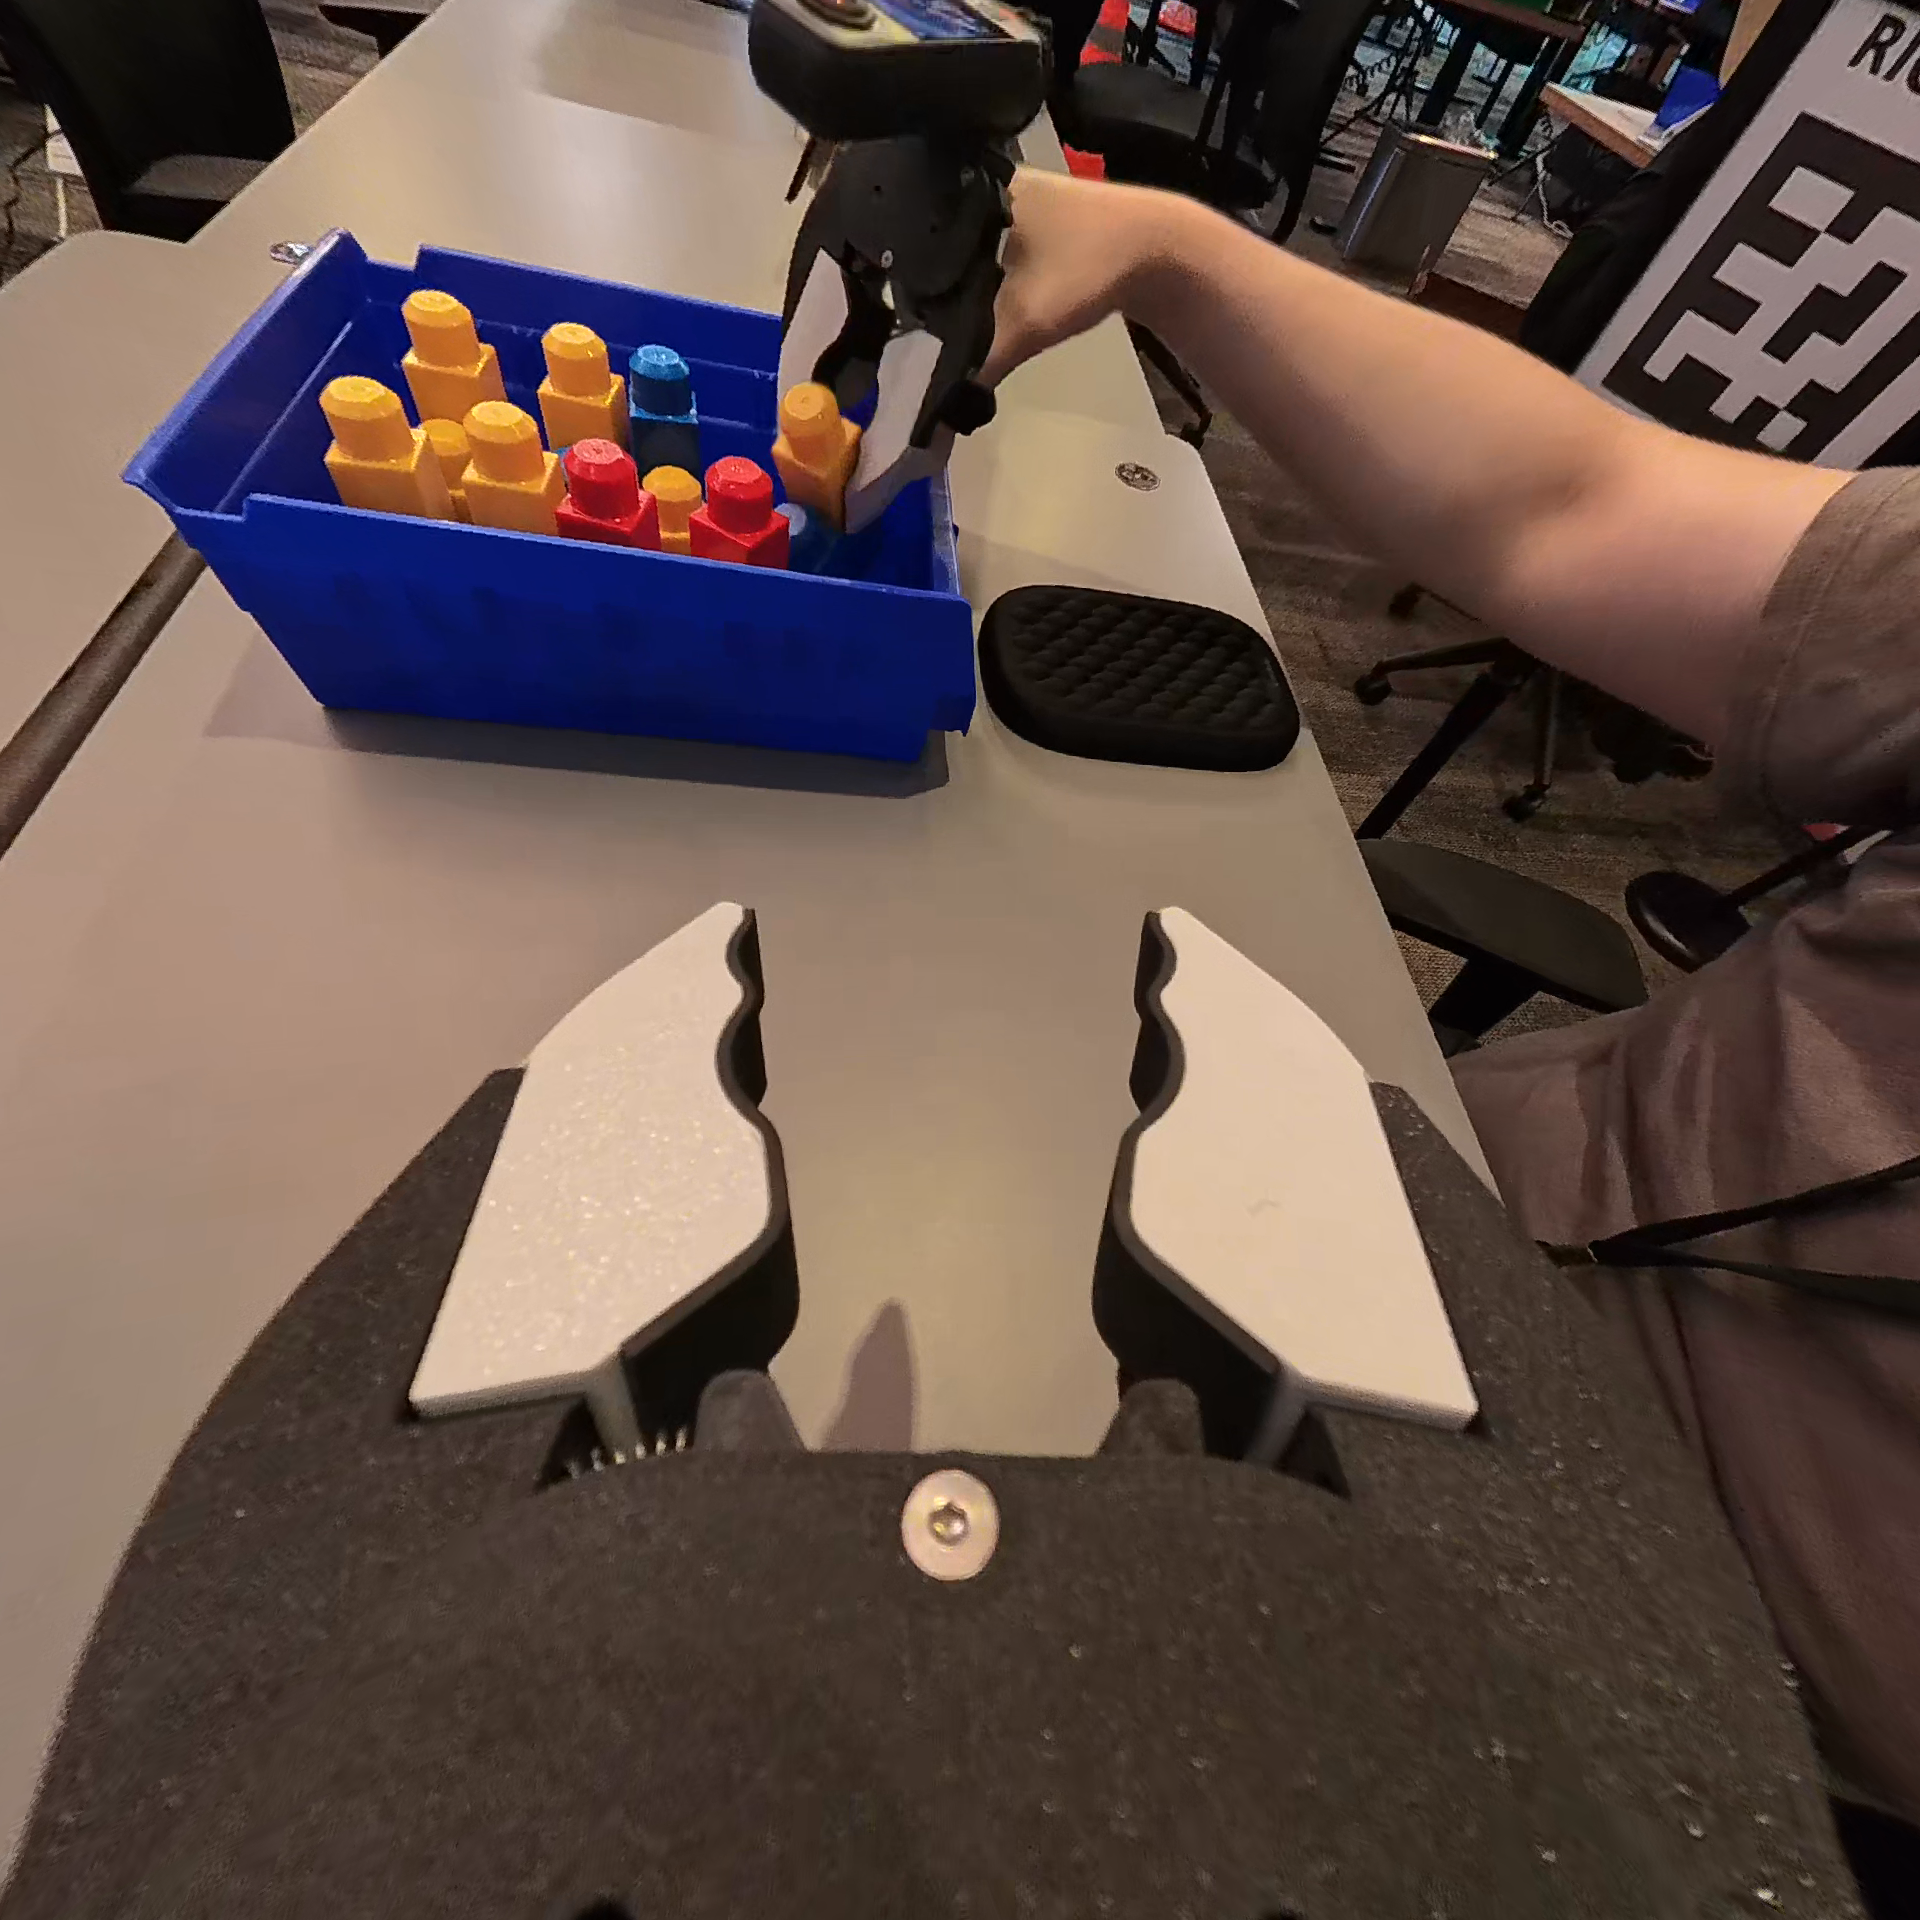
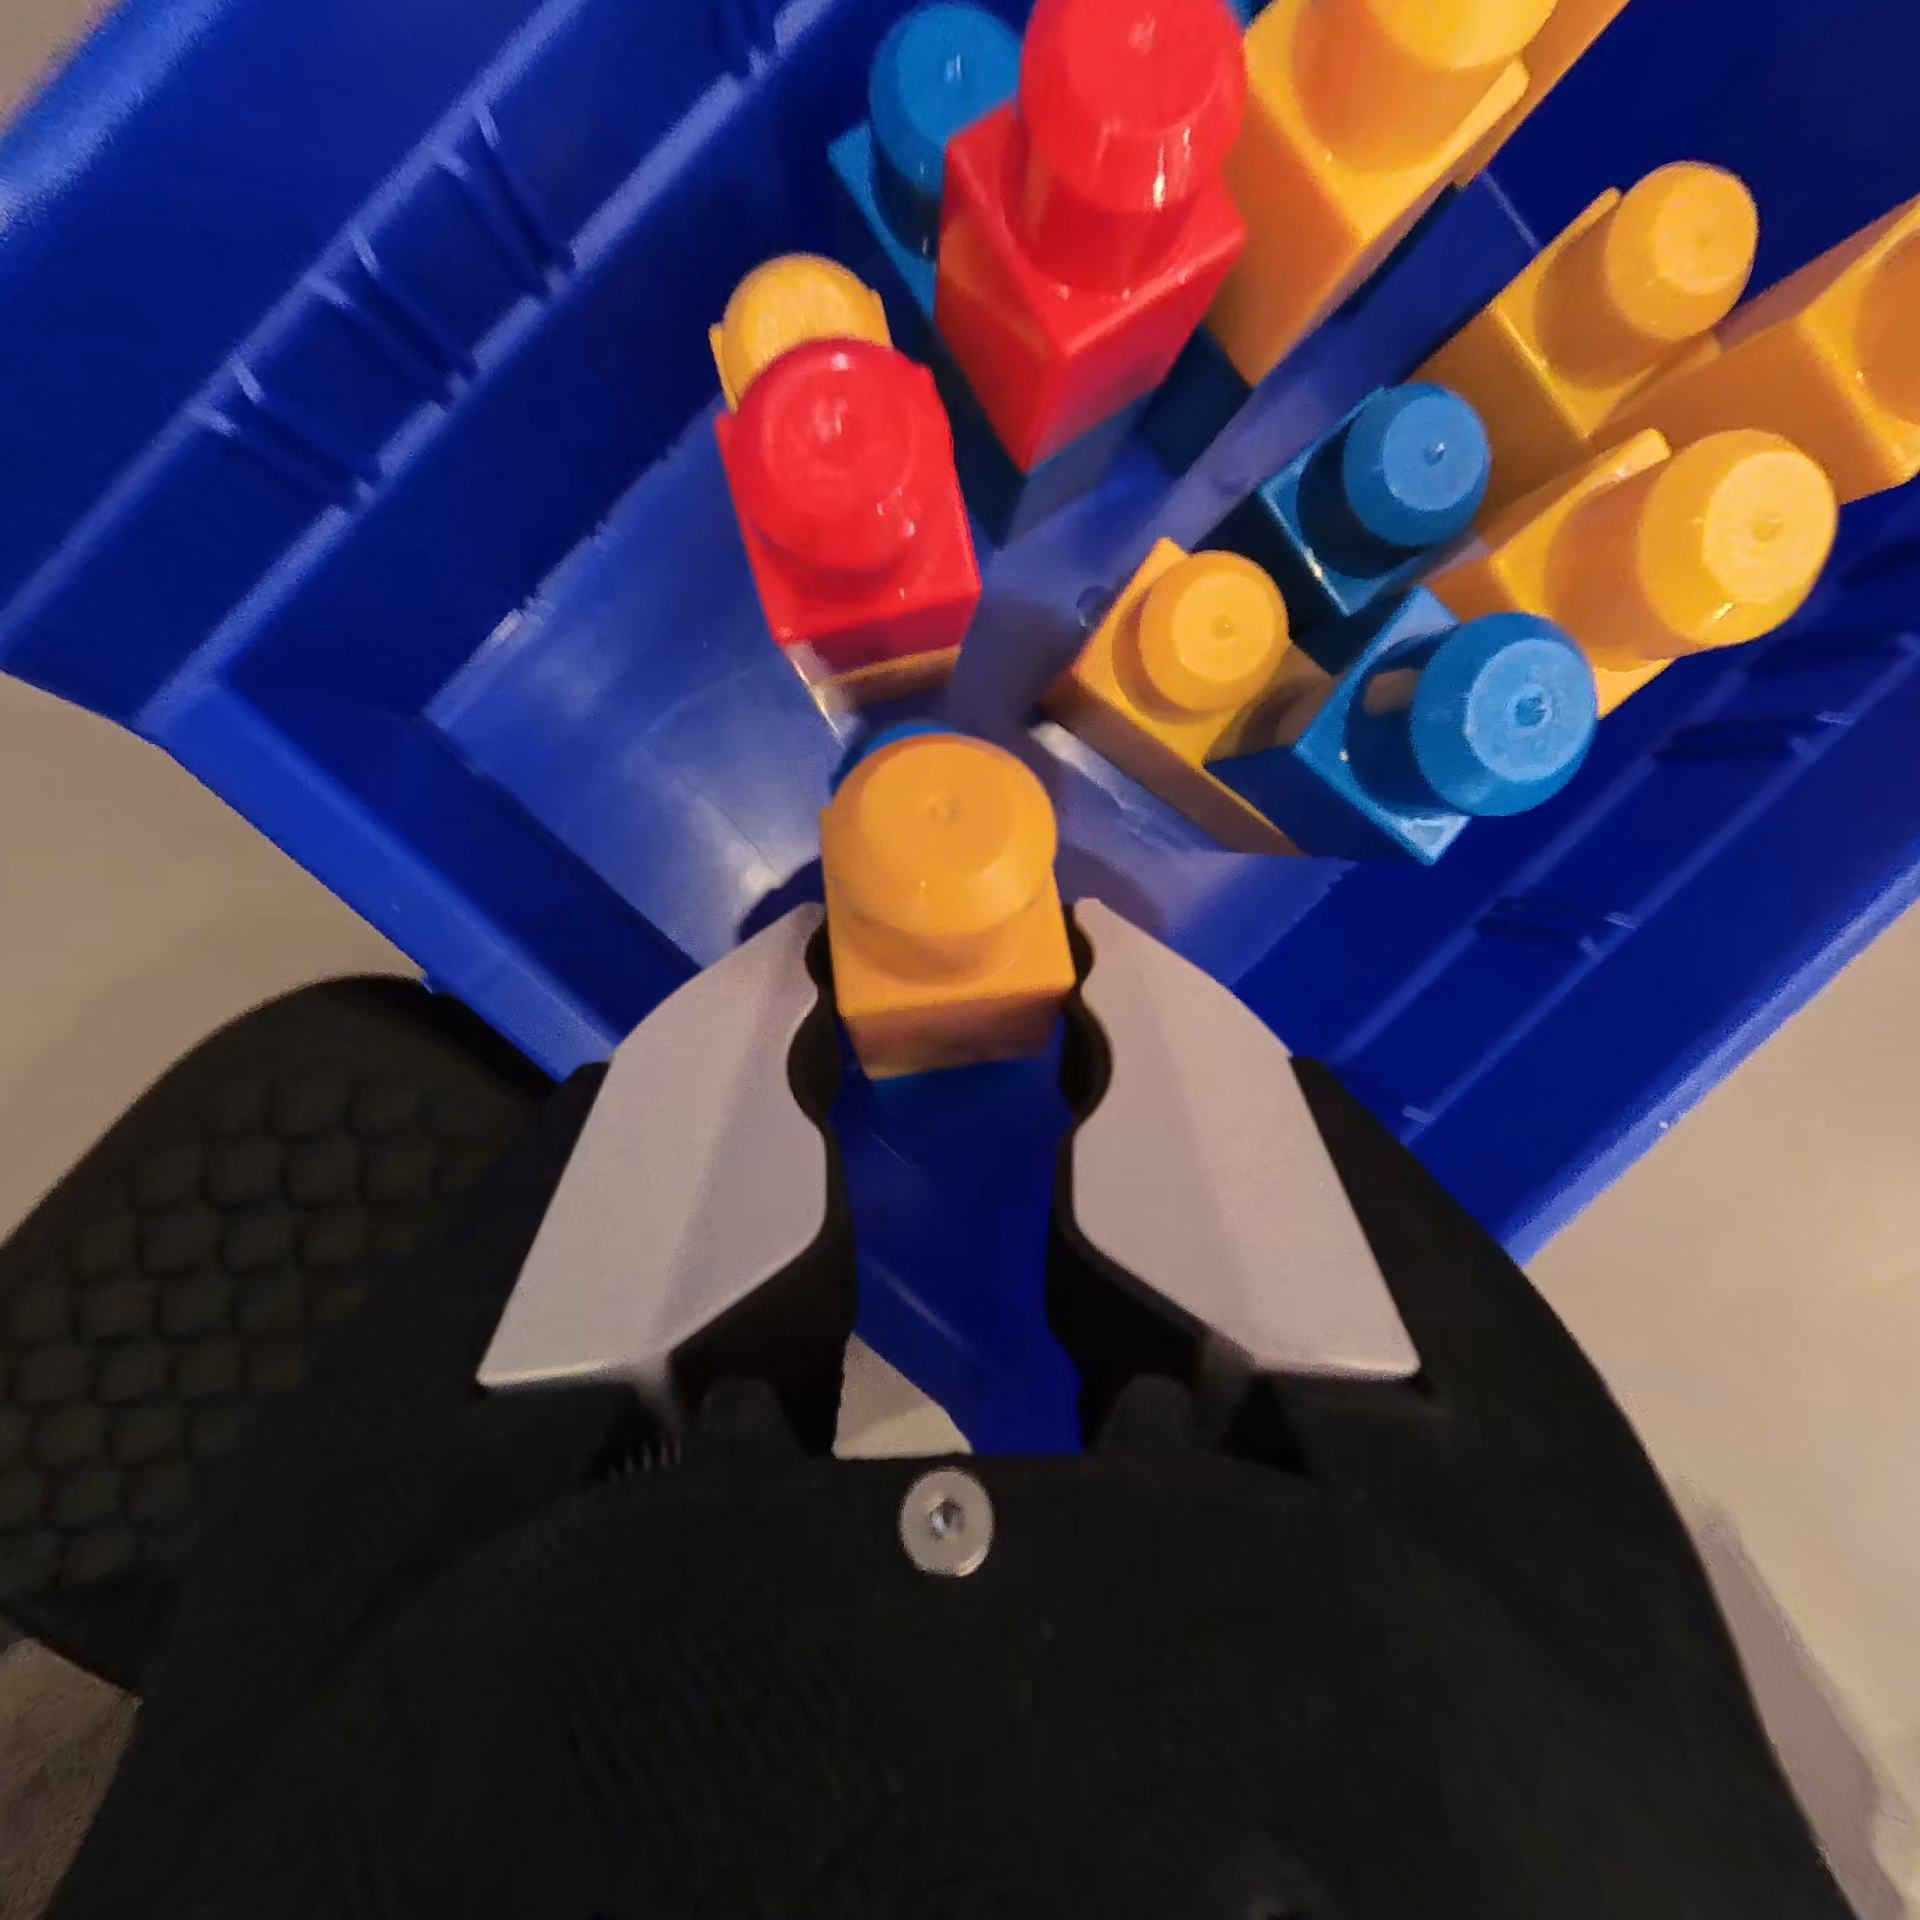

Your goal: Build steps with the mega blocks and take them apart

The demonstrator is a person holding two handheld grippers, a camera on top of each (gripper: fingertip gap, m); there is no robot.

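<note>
Two grippers, right gripper (image 2: 945, 971) clenched on orange block (image 2: 940, 894) in blue bin (image 2: 312, 436), left gripper (image 1: 948, 940) released over table (image 1: 364, 883).

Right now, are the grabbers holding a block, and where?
The right gripper pinches an orange block by its square base sides. The left gripper holds nothing.

Soft indoor light falls from above; the table (image 1: 520, 1039) shows a dull sheen and the bin (image 1: 582, 644) casts a short, diffuse shadow toward the camera. The background room is dimmer. Both views bend strongly at the edges. The right wrist view is motion-blurred, worst at the bin's walls (image 2: 312, 416); glare spots sit on the red blocks (image 2: 1091, 208).
</note>
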